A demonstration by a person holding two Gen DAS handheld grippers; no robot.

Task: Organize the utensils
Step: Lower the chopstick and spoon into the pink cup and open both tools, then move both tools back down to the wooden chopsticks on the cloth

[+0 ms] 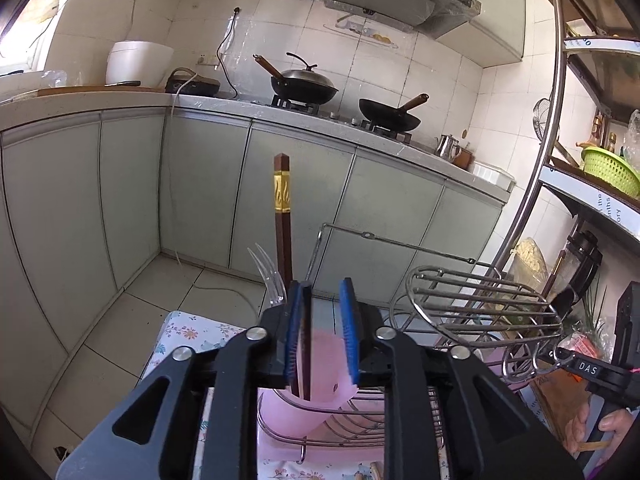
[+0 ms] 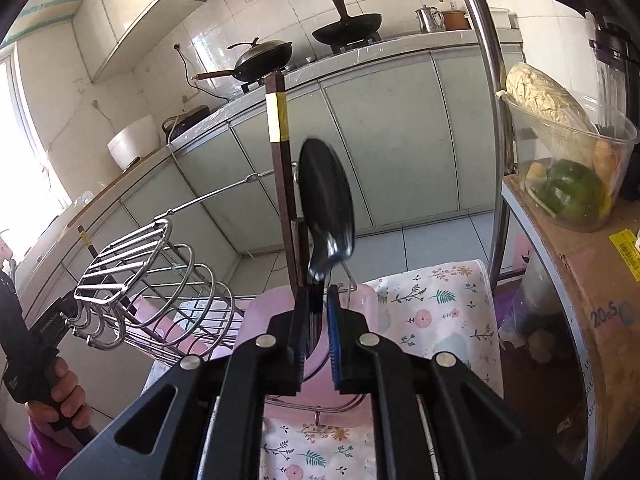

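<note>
In the left wrist view a pair of dark brown chopsticks (image 1: 282,200) with a gold band stands upright in a pink cup (image 1: 280,412). The chopsticks lean along the left pad of my left gripper (image 1: 324,292), which is open, its right pad well clear. A clear plastic fork (image 1: 270,276) stands just left of them. In the right wrist view a black spoon (image 2: 326,200) stands bowl-up, slightly blurred. Its handle is between the fingers of my right gripper (image 2: 318,300), which stand a little apart. Another banded pair of chopsticks (image 2: 280,160) stands just left of the spoon over a pink holder (image 2: 360,308).
A wire dish rack (image 1: 480,304) (image 2: 160,280) lies between the grippers on a floral cloth (image 2: 440,320). A shelf at the right carries a clear bowl of vegetables (image 2: 568,168) on a cardboard box (image 2: 592,280). Kitchen cabinets and a stove with woks (image 1: 304,88) stand beyond. A hand (image 2: 60,392) holds the left gripper's handle.
</note>
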